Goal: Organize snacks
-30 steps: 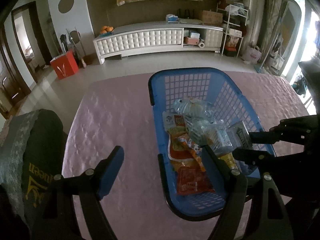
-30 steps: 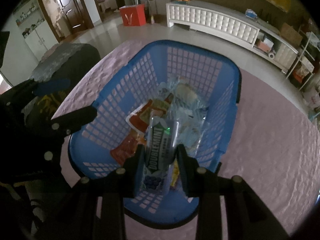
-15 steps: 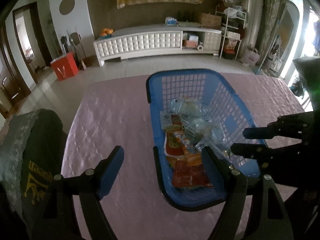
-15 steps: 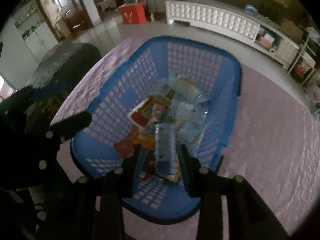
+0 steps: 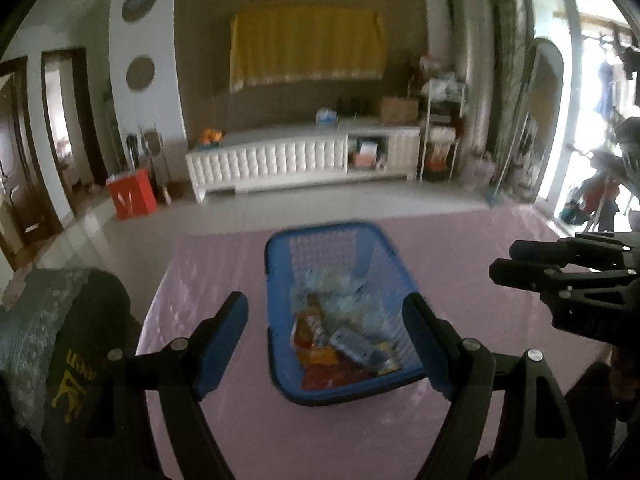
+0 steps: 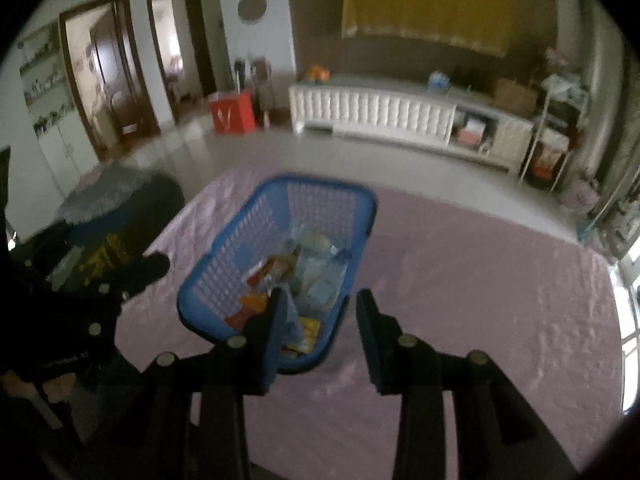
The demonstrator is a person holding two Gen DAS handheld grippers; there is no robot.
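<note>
Blue basket (image 5: 276, 280) sits mid-table; pink tablecloth (image 5: 208, 264) bare around it.

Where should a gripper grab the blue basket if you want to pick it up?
Probably the blue basket is best taken by its thick top rim, coming down from above on a long side. The mesh walls look thin and snacks fill the inside, so the rim is the firmest free edge.

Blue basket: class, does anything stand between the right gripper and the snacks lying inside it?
Nothing visible does. The right gripper is open and empty above the blue basket's near end; the snacks lie uncovered.
</note>
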